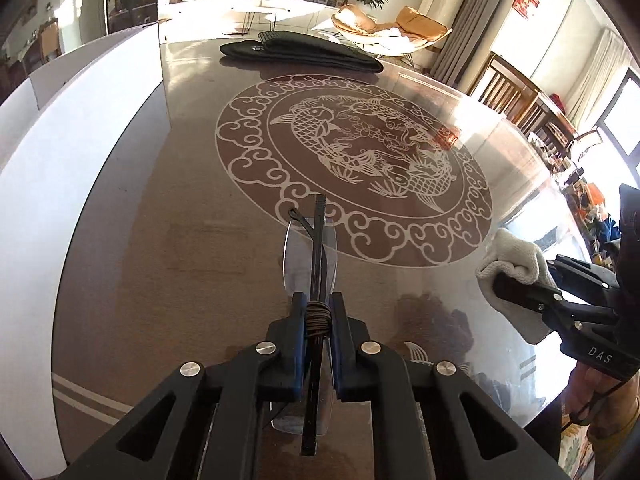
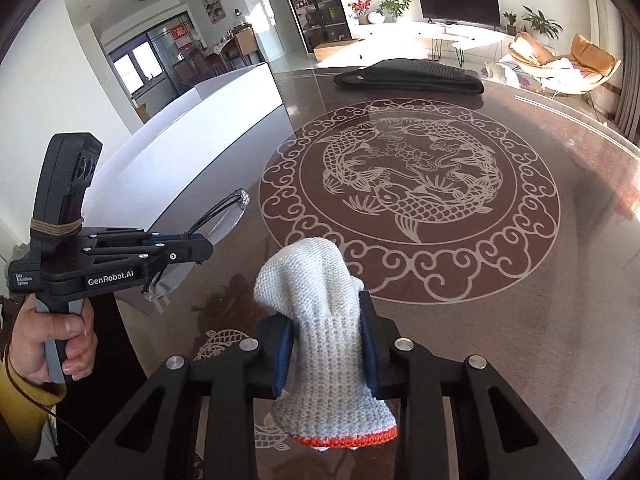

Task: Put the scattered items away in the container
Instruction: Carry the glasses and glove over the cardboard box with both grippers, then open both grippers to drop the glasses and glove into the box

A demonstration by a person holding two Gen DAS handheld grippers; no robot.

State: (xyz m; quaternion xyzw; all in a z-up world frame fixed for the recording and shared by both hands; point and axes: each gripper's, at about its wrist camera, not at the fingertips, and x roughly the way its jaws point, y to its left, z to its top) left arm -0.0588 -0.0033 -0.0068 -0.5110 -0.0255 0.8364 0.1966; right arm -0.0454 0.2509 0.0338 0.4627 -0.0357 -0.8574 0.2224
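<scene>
Both grippers are loaded: left gripper [image 1: 316,316] is clamped on clear safety glasses [image 1: 310,248], right gripper [image 2: 326,344] squeezes a knitted white glove [image 2: 320,320] with an orange cuff — each item lifted clear of the table [image 2: 520,280]. Pickup looks done; next comes carrying them to the white box [image 2: 208,136] on the left and letting go inside. Glossy brown tabletop with a fish medallion — a sunlit living room behind.

Bare tabletop [image 2: 520,280] ahead, white box wall [image 2: 208,120] left, black pouch [image 2: 412,74] perhaps blocking far edge
</scene>
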